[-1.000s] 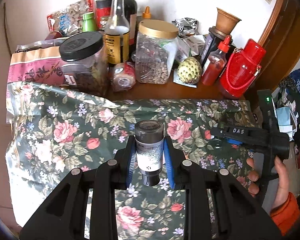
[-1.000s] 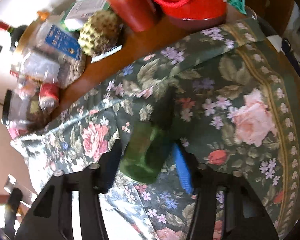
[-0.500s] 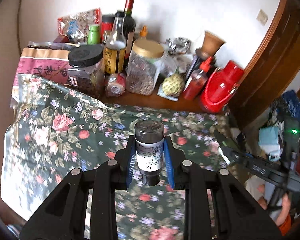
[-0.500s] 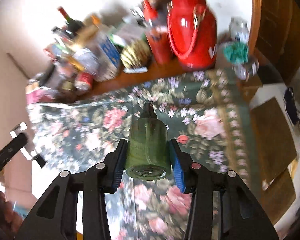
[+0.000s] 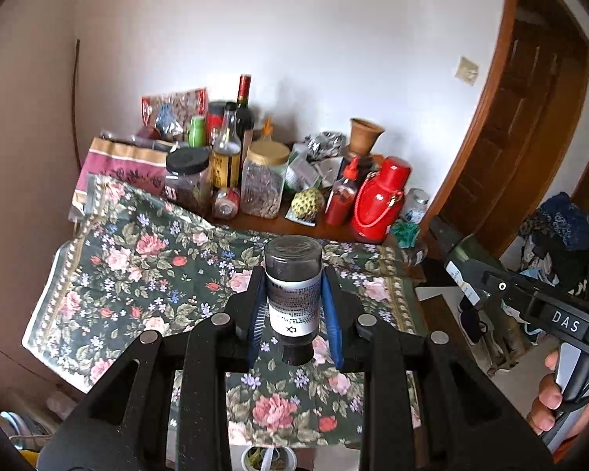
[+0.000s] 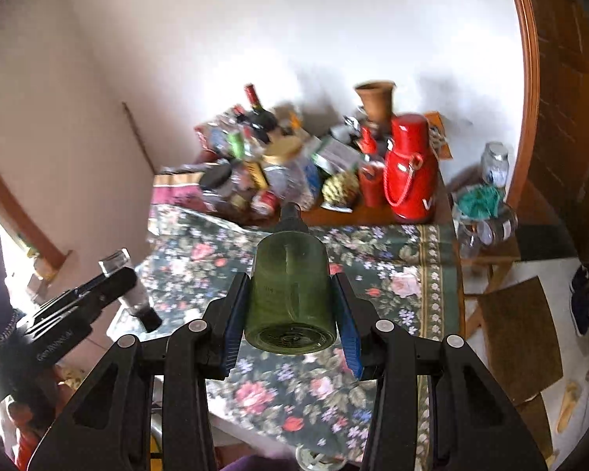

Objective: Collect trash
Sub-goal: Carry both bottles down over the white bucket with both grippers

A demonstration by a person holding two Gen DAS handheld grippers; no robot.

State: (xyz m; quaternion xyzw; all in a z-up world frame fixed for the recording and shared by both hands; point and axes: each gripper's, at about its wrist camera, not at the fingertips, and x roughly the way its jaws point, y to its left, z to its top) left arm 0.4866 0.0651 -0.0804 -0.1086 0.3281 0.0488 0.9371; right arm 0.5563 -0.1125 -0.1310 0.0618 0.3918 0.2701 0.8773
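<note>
My left gripper (image 5: 293,306) is shut on a small dark bottle (image 5: 293,294) with a white printed label, held above the floral tablecloth (image 5: 157,274). My right gripper (image 6: 290,314) is shut on a green glass bottle (image 6: 290,294), its neck pointing away toward the table. The right gripper also shows at the right edge of the left wrist view (image 5: 467,274), with the green bottle partly seen there. The left gripper shows at the left of the right wrist view (image 6: 133,294) with the small bottle in it.
The back of the table holds jars (image 5: 265,180), bottles (image 5: 244,117), snack bags, a red thermos (image 5: 381,200), a clay pot and a custard apple (image 5: 307,204). A wooden door (image 5: 530,125) stands at the right. Glass jars (image 6: 491,219) sit on a stool beside the table.
Both grippers have lifted and pulled back from the table with their bottles. The table now looks smaller and farther away, and the wall and door have come into view.
</note>
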